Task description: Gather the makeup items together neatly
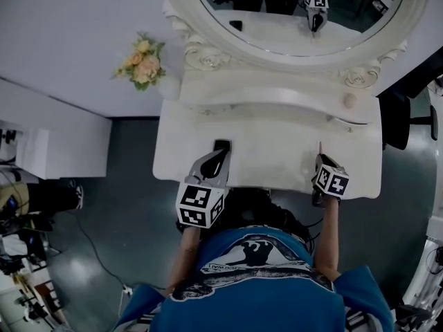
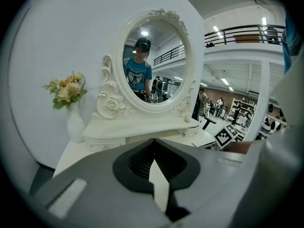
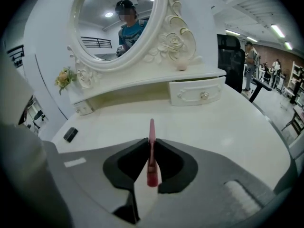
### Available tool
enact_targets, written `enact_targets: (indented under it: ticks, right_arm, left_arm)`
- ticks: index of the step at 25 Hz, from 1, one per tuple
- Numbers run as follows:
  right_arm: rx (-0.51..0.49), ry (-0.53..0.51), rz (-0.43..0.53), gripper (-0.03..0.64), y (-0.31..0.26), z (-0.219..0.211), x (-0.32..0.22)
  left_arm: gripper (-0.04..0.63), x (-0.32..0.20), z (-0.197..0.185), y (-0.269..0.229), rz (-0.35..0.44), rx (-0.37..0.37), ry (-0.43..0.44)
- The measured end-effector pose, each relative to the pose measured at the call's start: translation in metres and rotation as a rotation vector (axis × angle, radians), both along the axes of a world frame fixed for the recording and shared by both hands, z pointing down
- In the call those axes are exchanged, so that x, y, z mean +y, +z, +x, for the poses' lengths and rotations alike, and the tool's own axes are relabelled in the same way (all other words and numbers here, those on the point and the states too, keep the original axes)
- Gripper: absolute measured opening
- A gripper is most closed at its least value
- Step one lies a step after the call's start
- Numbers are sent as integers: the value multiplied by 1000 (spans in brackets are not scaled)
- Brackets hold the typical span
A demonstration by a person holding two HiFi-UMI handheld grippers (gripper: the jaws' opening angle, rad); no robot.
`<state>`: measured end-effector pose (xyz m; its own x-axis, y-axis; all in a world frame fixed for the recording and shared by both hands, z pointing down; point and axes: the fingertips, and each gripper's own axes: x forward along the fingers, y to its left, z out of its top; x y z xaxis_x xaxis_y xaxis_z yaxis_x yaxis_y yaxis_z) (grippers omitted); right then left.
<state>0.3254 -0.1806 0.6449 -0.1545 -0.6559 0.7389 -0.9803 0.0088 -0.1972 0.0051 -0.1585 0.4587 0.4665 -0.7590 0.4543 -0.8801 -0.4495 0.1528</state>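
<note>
Two items counted. Found stick [image 3: 151,127] clamped in right gripper [image 3: 151,139], long axis along the jaws, tip out past them toward mirror [image 3: 109,23]. Found black case [image 1: 221,146] flat on table [image 1: 277,144], well left of stick, just ahead of left gripper [image 2: 154,142]. Read left jaws as closed, empty. Expect leftward carry of stick to case.
</note>
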Motion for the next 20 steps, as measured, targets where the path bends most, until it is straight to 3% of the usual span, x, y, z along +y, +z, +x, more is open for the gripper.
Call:
enact_targets:
  ticks: [11,20]
  right_arm:
    - [-71,-194,29,49,-15,-140,-11]
    - [-118,-171,-27,49,-3,-206,-19]
  left_arm:
    - [18,9,-41,-5,17,18,33]
    - [18,11,-66,-6,28,31,76]
